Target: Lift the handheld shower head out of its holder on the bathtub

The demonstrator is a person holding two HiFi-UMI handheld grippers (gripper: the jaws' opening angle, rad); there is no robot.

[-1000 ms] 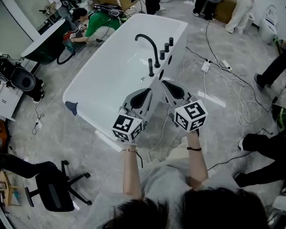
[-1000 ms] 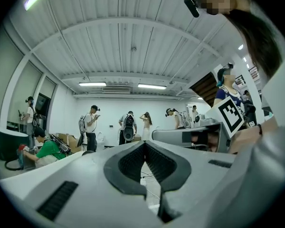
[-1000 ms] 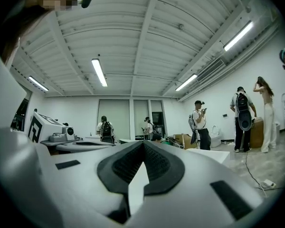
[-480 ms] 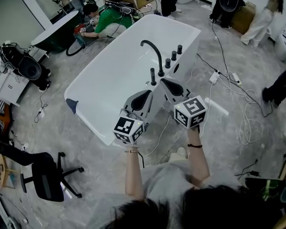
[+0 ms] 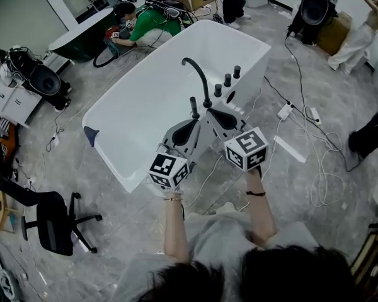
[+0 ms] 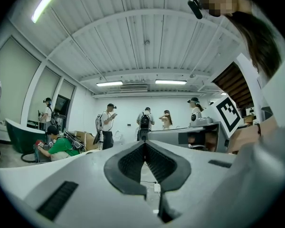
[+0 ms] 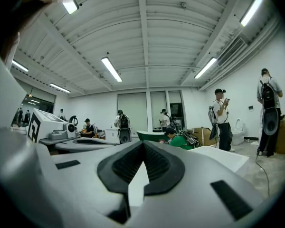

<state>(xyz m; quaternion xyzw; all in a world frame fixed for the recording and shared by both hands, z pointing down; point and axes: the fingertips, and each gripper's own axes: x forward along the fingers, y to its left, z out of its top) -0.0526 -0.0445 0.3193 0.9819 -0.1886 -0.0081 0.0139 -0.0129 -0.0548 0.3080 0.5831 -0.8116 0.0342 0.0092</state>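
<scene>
The white bathtub (image 5: 142, 102) stands diagonally on the grey floor. On its near long rim is a row of black fittings: a curved spout (image 5: 198, 74), three knobs (image 5: 227, 79) and the handheld shower head (image 5: 194, 107).

Handheld shower head: seated in its holder at the end of the row nearest the person. Its long axis is vertical, with the free end pointing up. It stands apart from the spout base.

Left gripper (image 5: 194, 122): held level and aimed at the tub rim, with its tip just short of the shower head and not touching it. In the left gripper view the left gripper (image 6: 144, 145) has its jaws closed tip to tip, with nothing between them.

Right gripper (image 5: 211, 110): held level beside the left one, with its tip near the spout base. In the right gripper view the right gripper (image 7: 142, 144) has its jaws closed together and empty.
</scene>
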